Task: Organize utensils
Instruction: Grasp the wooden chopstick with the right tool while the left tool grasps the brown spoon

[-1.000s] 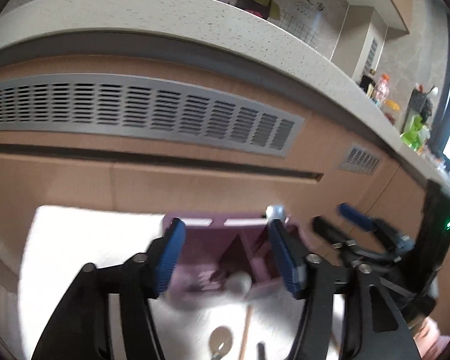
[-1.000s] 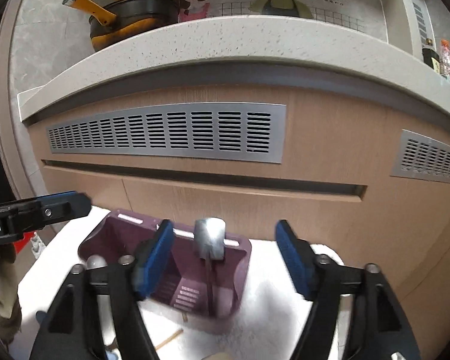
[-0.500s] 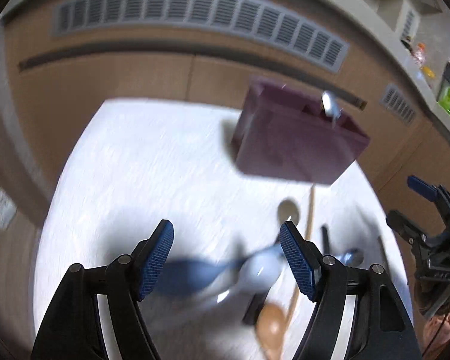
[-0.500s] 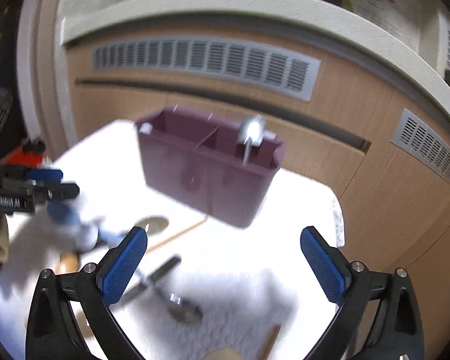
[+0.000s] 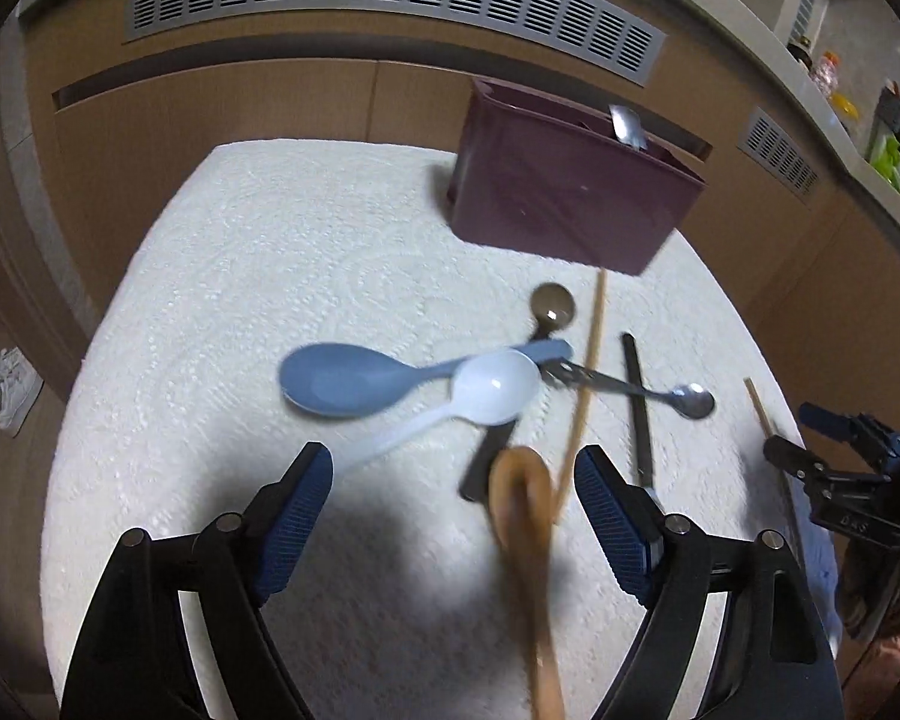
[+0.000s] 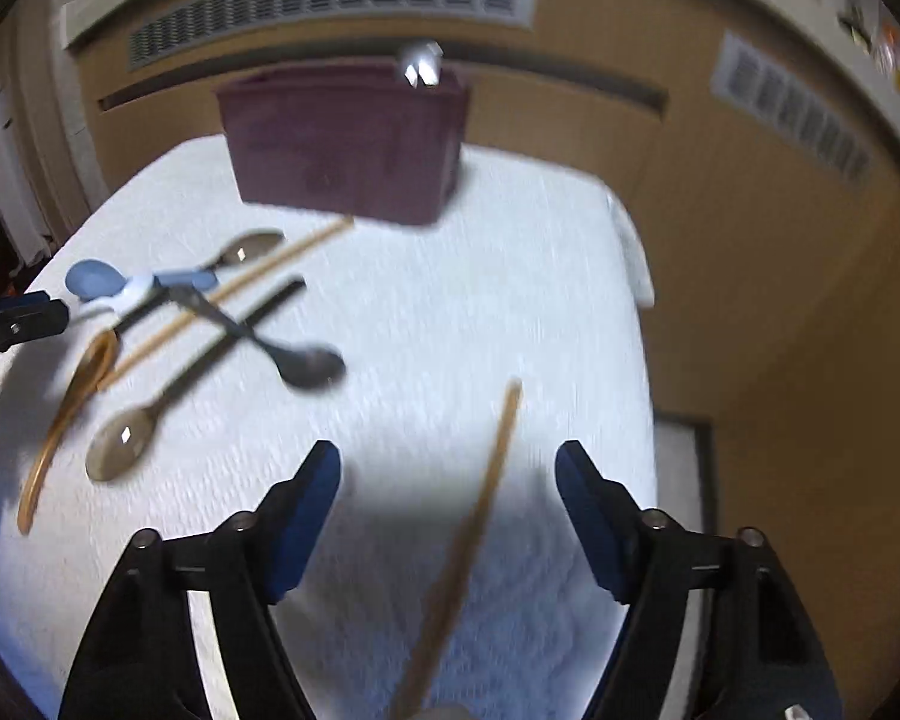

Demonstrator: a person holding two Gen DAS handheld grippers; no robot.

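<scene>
Currently both hand-held grippers point down over the white-covered counter. Left hand-held gripper: released, jaws have just been opening; wooden spoon bowl lies between the blue pads, no pad contact seen. Right hand-held gripper: released, jaws have just been closing; a single wooden chopstick lies between the pads, untouched. Maroon utensil holder stands at far side of counter, w/ one metal utensil upright in it. Loose pile near holder: blue spoon, white spoon overlapping its handle, second wooden chopstick, black-handled metal spoons crossed beside them. Right-view frame is motion-blurred.
</scene>
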